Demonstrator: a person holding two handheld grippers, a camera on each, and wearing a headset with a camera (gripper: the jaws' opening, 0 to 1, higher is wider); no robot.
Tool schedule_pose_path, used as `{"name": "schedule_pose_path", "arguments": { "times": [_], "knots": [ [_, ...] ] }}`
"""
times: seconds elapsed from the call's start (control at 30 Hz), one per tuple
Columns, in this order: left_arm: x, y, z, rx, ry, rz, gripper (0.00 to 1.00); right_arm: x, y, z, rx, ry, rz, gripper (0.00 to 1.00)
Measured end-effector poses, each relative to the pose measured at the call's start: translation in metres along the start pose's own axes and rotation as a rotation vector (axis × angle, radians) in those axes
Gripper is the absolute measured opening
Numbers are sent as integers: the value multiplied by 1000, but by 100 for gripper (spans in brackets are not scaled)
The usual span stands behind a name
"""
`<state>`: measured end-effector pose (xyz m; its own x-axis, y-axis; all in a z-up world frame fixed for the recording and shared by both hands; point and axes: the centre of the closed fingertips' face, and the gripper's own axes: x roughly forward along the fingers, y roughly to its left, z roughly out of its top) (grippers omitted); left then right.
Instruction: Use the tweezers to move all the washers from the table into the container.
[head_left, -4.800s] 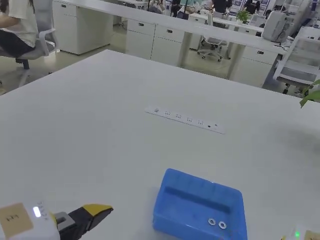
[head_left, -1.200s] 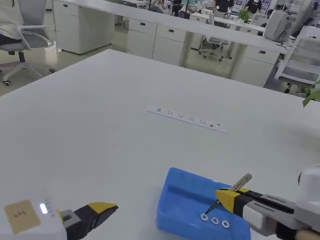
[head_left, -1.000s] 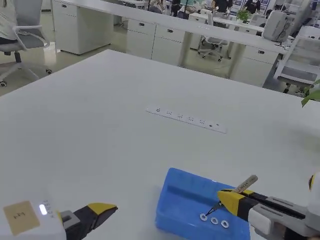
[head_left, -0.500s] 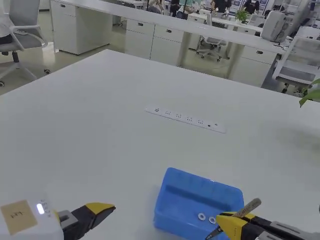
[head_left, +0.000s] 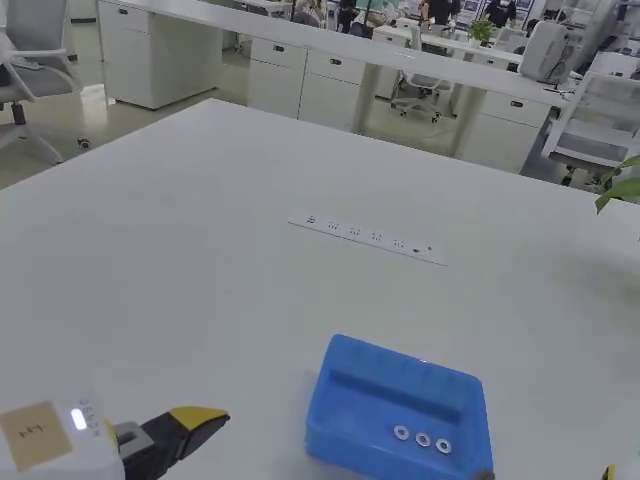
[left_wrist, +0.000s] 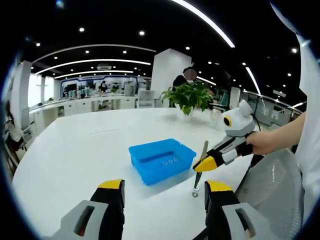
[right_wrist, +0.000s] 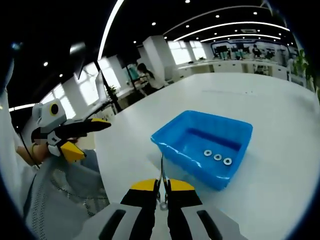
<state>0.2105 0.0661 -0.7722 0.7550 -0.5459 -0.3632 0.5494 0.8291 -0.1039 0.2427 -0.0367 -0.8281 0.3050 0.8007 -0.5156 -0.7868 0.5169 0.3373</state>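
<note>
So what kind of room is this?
Probably a big open office: there are long rows of white desks with drawers, wheeled office chairs, and a potted plant.

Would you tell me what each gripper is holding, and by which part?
The right gripper grips the tweezers around mid-length; the left gripper is open, empty.

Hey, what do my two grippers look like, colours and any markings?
Both have black jaws tipped in yellow. The left gripper has a white body bearing a tan paper label and a small lit light. The right gripper has pale grey mounts under its jaws.
</note>
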Motion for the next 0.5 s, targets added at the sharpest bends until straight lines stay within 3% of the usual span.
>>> {"name": "schedule_pose_path", "arguments": {
  "times": [0.5],
  "knots": [
    [0, -1, -1, 1, 7, -6, 64, -4, 6, -7, -55, 30, -12, 4]
  ]
}}
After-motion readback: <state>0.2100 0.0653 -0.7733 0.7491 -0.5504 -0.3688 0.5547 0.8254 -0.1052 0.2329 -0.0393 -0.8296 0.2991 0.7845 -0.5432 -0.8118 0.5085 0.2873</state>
